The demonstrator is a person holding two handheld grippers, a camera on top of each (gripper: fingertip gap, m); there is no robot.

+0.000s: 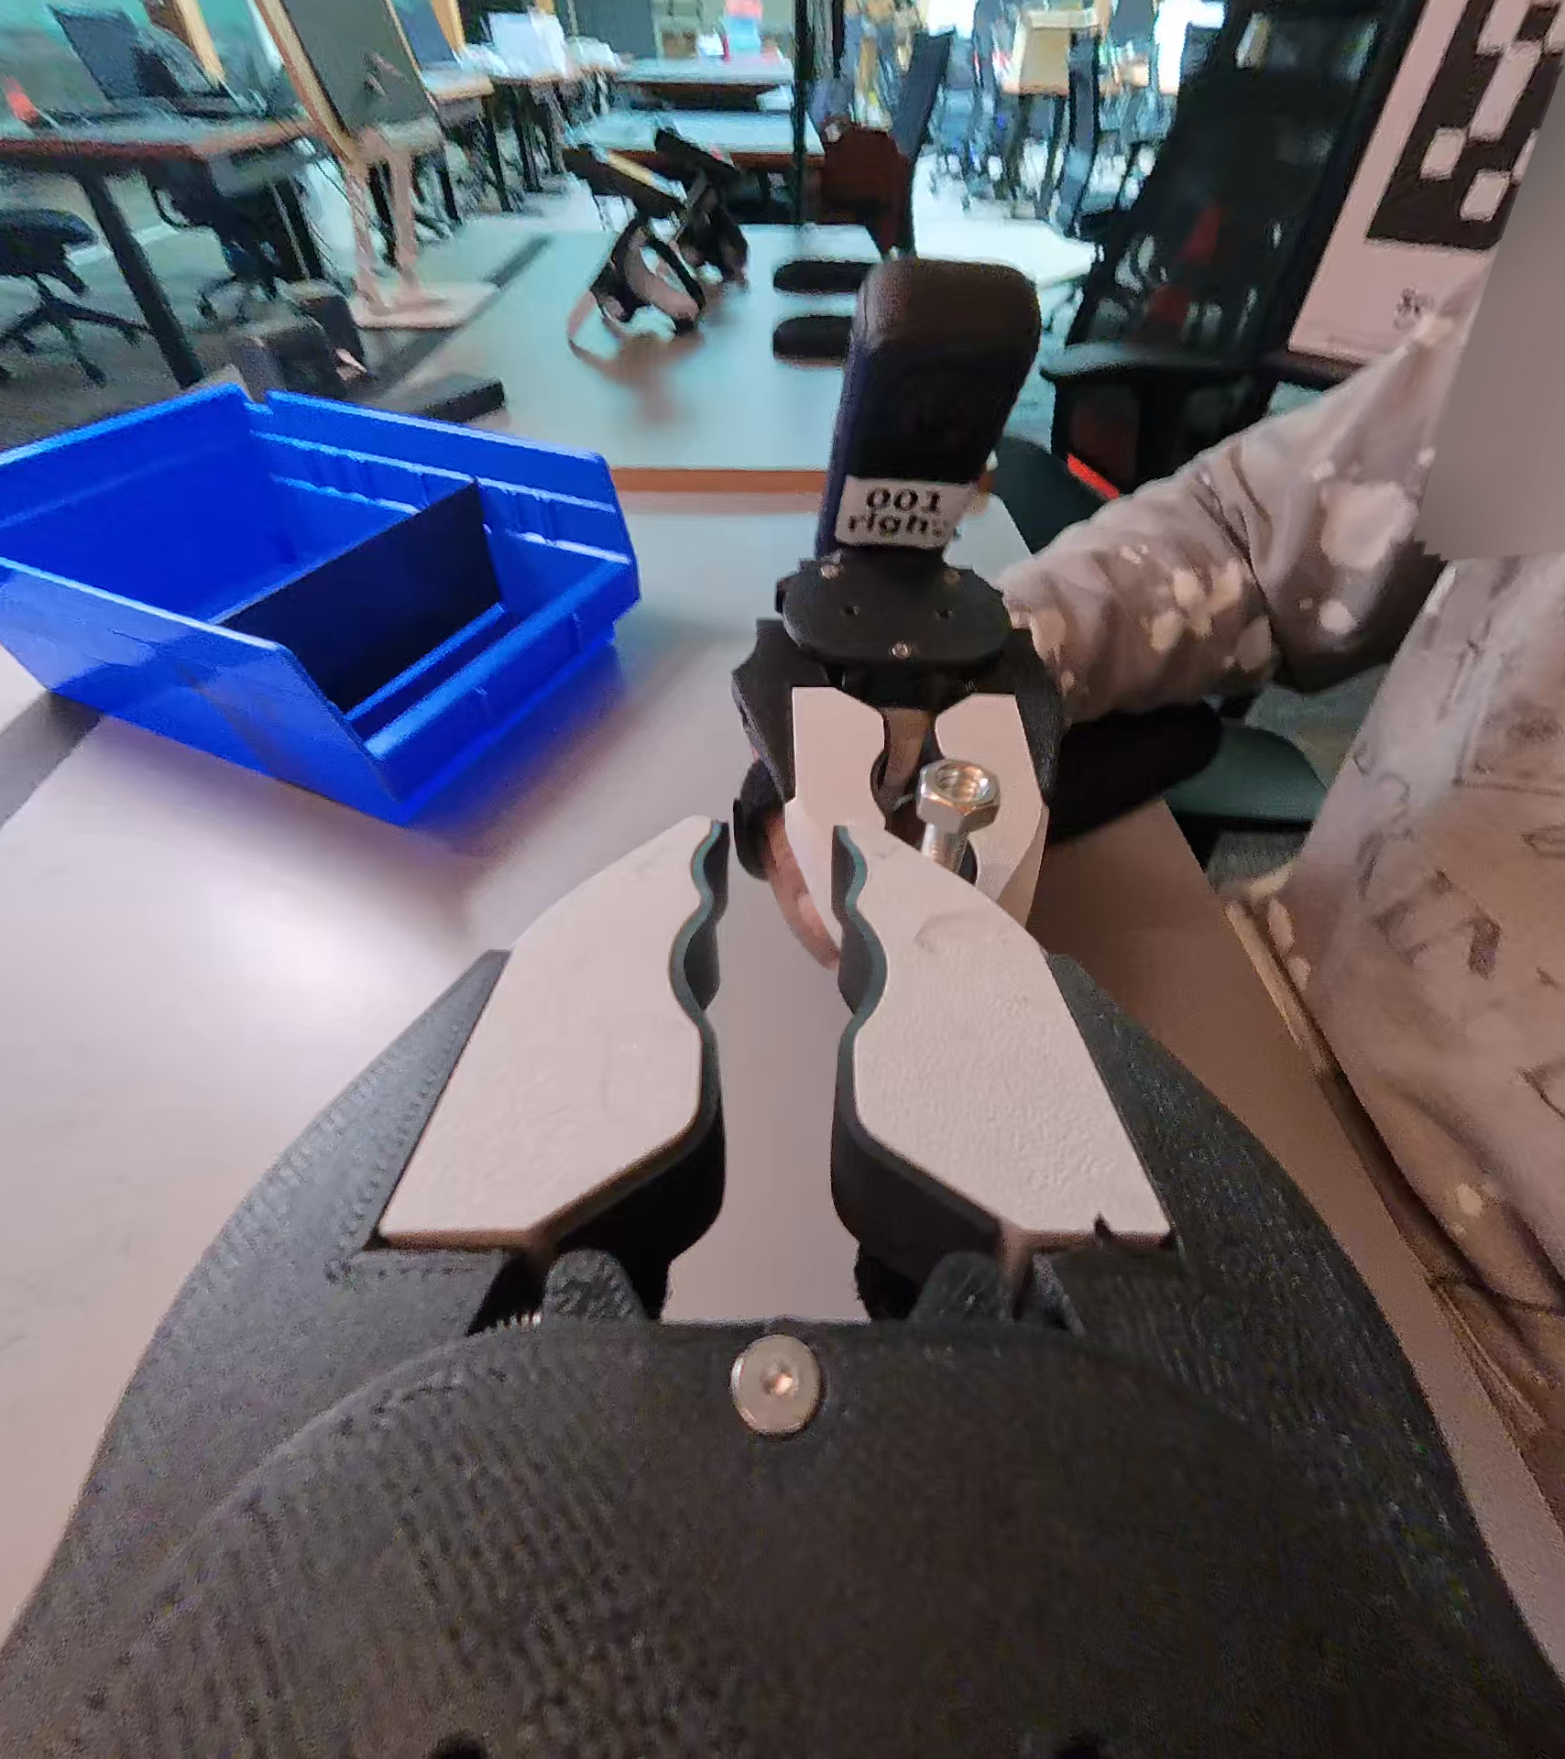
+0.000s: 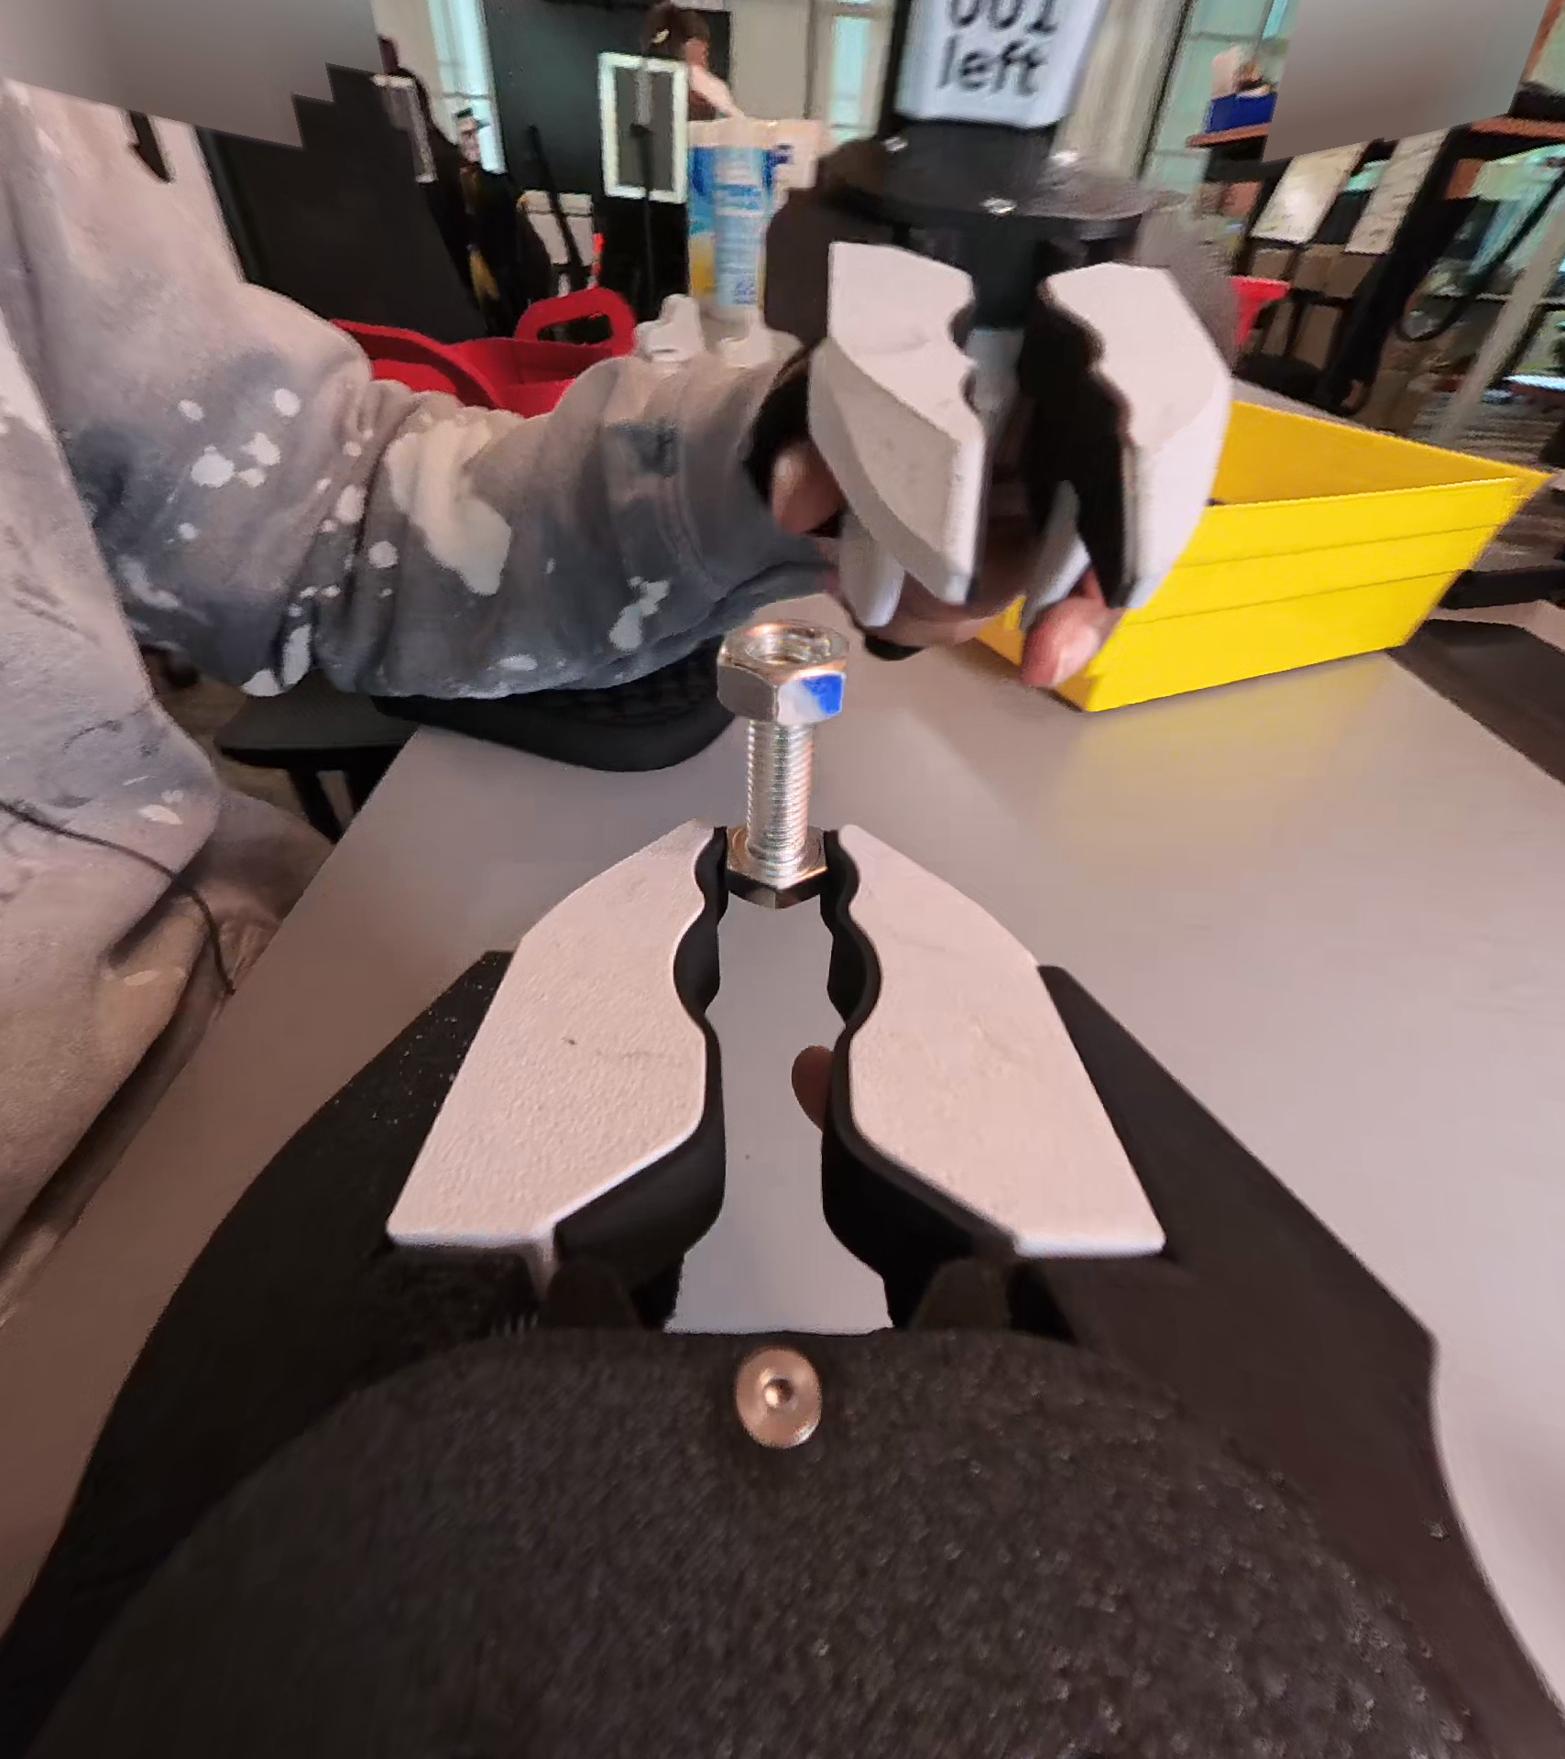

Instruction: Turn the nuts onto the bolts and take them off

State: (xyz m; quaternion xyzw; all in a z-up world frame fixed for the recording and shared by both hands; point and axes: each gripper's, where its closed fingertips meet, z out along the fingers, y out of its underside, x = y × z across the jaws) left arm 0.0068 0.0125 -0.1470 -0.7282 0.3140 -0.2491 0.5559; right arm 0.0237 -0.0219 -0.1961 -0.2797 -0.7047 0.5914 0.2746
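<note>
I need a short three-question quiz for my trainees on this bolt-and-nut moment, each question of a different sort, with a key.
1. True or false: the right gripper clamps the bolt by its head, with the threaded shaft pointing away from the camera.
2. Multiple choice: where is the nut? A) lying on the table B) at the far end of the bolt C) between the fingers of the left gripper
3. Fill in: the bin in the left wrist view is ____; the bin in the right wrist view is ____.

Key: 1 true. 2 B. 3 blue, yellow.
</note>
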